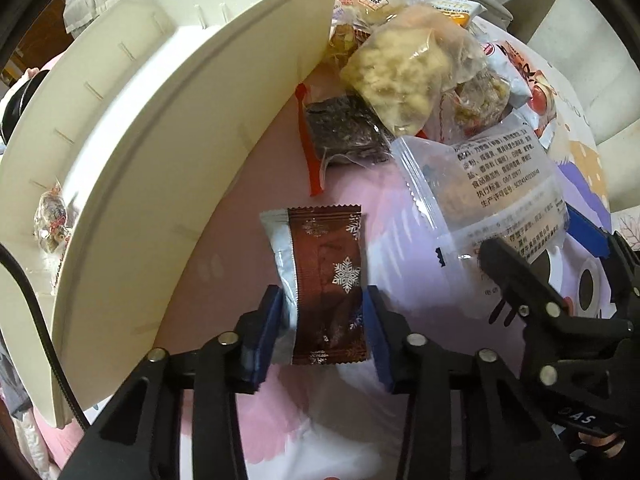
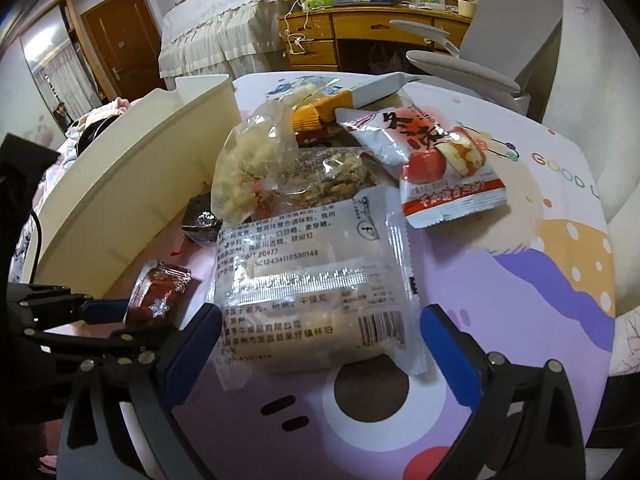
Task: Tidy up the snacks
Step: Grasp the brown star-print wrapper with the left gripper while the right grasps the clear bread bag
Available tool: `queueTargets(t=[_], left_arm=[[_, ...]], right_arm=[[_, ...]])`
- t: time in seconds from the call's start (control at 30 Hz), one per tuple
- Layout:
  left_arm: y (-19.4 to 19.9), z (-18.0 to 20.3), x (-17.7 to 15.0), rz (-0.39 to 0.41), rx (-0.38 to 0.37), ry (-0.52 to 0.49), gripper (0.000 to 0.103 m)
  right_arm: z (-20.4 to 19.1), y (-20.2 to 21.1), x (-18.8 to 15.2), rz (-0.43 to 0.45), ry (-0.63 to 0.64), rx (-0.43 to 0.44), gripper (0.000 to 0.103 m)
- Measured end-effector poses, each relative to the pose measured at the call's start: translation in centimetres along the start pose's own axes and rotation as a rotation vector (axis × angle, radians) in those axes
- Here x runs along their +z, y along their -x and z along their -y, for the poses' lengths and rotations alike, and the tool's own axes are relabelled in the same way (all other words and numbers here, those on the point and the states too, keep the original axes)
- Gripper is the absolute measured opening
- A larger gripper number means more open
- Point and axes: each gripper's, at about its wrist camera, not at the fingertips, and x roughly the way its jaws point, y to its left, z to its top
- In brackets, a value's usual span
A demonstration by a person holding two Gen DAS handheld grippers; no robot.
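Note:
My left gripper [image 1: 322, 320] is shut on a brown snowflake-printed candy packet [image 1: 324, 276], held just above the table beside the cream storage box [image 1: 168, 168]. The packet also shows in the right wrist view [image 2: 160, 296], with the left gripper [image 2: 116, 312] on it. My right gripper [image 2: 320, 344] is open around the near end of a clear packet with printed text [image 2: 312, 280] that lies on the table; it is not closed on it. That packet [image 1: 492, 196] and the right gripper [image 1: 532, 264] show at the right of the left wrist view.
A pile of snacks lies behind: a pale puffed-snack bag [image 2: 248, 160], a dark seaweed-like pack [image 1: 344, 132], a red-and-white date packet [image 2: 440, 168], orange biscuit packs [image 2: 320, 112]. One wrapped snack [image 1: 52, 220] lies inside the cream box. A grey chair [image 2: 500, 52] stands beyond the table.

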Motion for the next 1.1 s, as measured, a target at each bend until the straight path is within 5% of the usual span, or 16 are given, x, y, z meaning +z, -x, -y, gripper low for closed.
queueTargets(t=[0.37, 0.67, 1.1], left_arm=[[-0.1, -0.6, -0.5, 0.011, -0.009, 0.01, 0.032], [0.1, -1.2, -2.1, 0.01, -0.026, 0.001, 0.031], [4.1, -0.7, -4.3, 0.072, -0.044, -0.046, 0.03]], right_arm=[[-0.6, -1.3, 0.0, 0.023, -0.002, -0.012, 0.102], [-0.8, -1.1, 0.2, 0.022, -0.007, -0.014, 0.083], [-1.1, -0.1, 0.2, -0.029, -0.05, -0.058, 0.081]])
